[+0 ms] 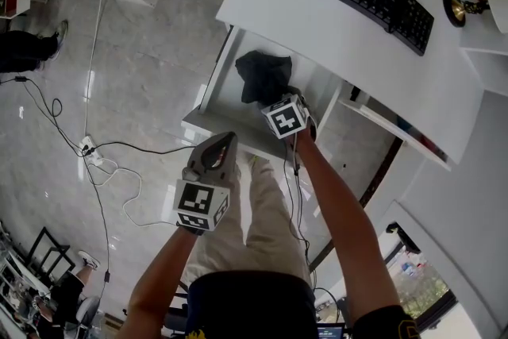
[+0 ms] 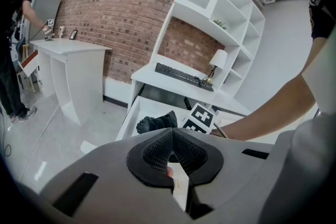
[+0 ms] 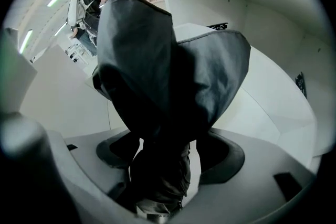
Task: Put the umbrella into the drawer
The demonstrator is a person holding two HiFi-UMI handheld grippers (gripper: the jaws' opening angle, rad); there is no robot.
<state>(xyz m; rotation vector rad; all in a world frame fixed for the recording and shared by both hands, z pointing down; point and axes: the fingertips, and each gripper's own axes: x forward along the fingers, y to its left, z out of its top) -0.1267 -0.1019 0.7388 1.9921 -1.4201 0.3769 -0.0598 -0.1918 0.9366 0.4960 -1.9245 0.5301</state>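
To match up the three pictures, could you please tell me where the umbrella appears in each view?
Head view: black umbrella in the open drawer, upper middle.
Left gripper view: centre, in that drawer, left of the marker cube.
Right gripper view: fills the centre, between the jaws of the right claw.
Shared landmark: the white drawer.

The umbrella (image 1: 264,75) is black and collapsed, with its fabric loosely bunched. It is located inside the drawer (image 1: 216,79), at the upper centre of the head view. The drawer is white and is pulled open. In the right gripper view, the frame centre is filled by the dark canopy folds.
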